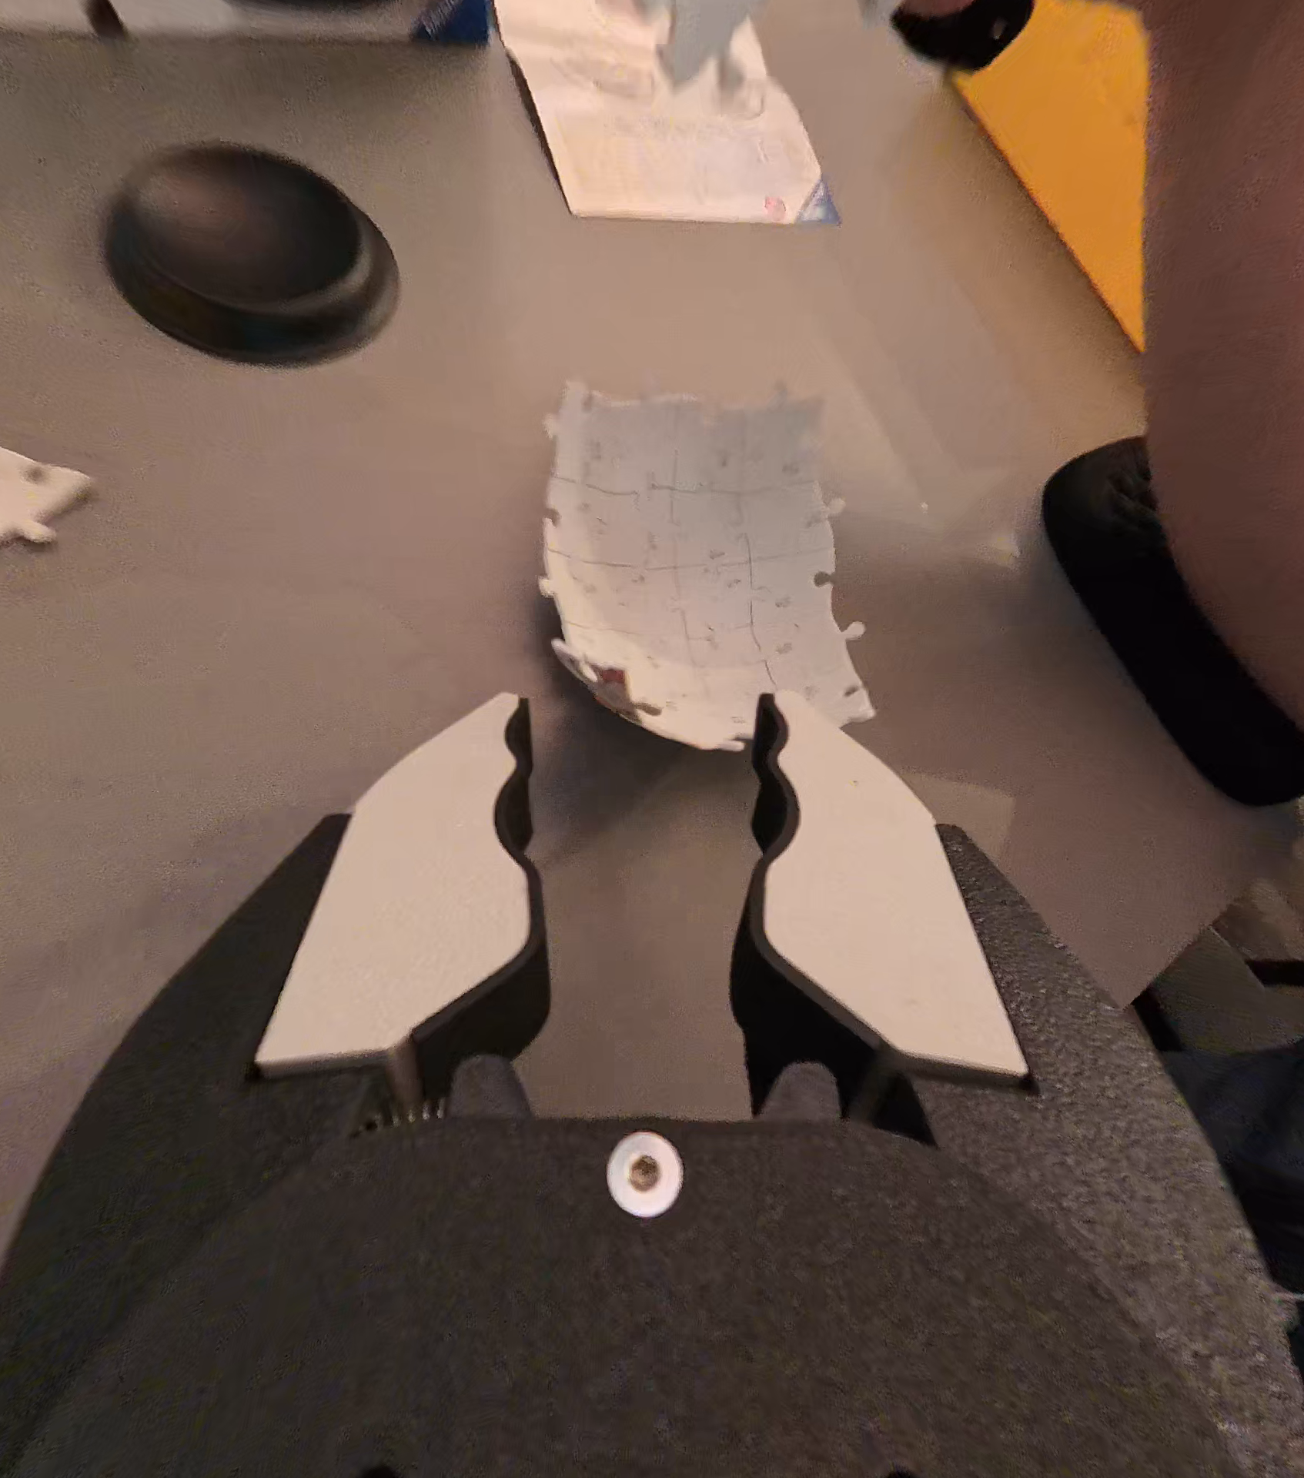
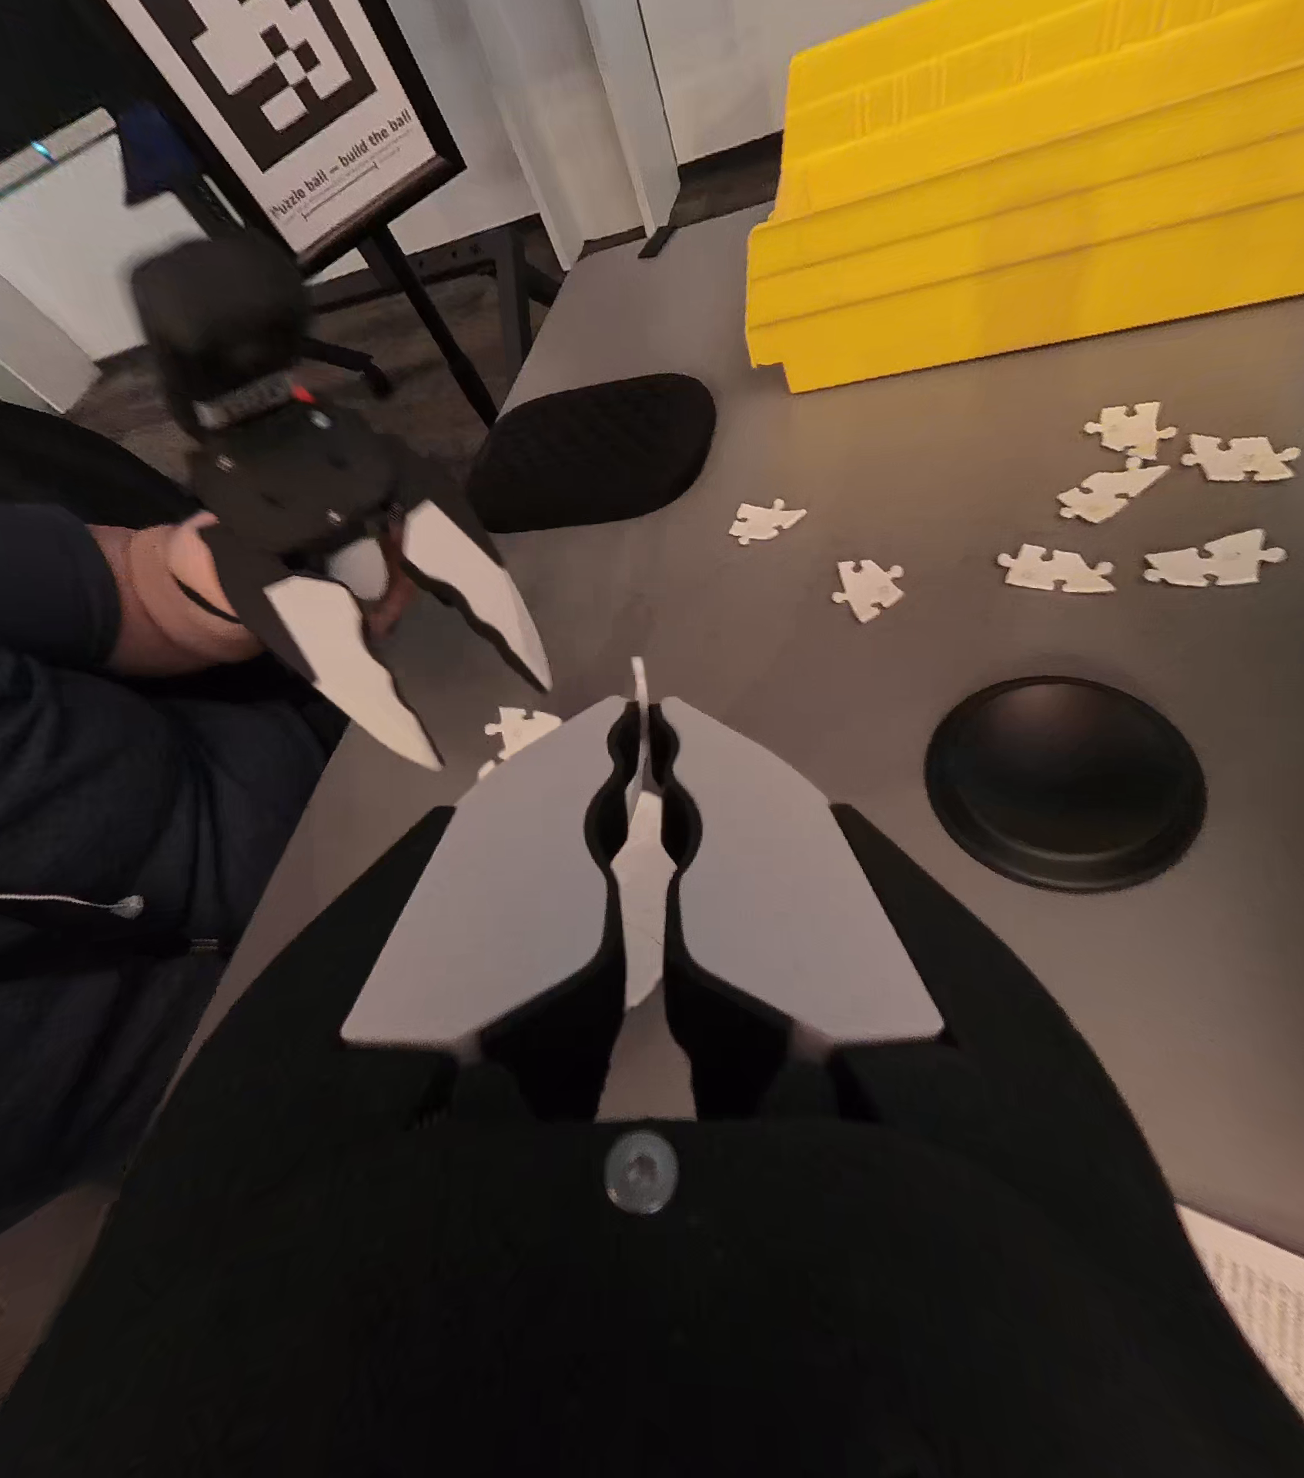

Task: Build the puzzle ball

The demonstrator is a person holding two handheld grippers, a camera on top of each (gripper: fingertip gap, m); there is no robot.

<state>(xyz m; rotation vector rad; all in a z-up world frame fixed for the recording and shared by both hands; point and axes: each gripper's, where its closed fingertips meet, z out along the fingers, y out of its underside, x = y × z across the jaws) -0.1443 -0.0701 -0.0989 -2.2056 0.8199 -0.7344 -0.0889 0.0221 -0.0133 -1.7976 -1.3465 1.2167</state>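
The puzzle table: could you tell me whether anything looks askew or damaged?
Nothing looks damaged. The curved puzzle panel rests on one edge by the open left claw, loose pieces lie scattered, and the right claw grips a piece.

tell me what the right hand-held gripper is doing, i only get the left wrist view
Observer: The right hand-held gripper is shut on a thin white puzzle part, seen edge-on between its fingers.
Operator: how many loose pieces on that side
Observer: Seven loose pieces lie flat on the table between the black dish and the yellow bin.
Operator: is my gripper touching the other one
Observer: No. The left hand-held gripper is open, and its tips sit close beside the right one's tips with a gap between them.
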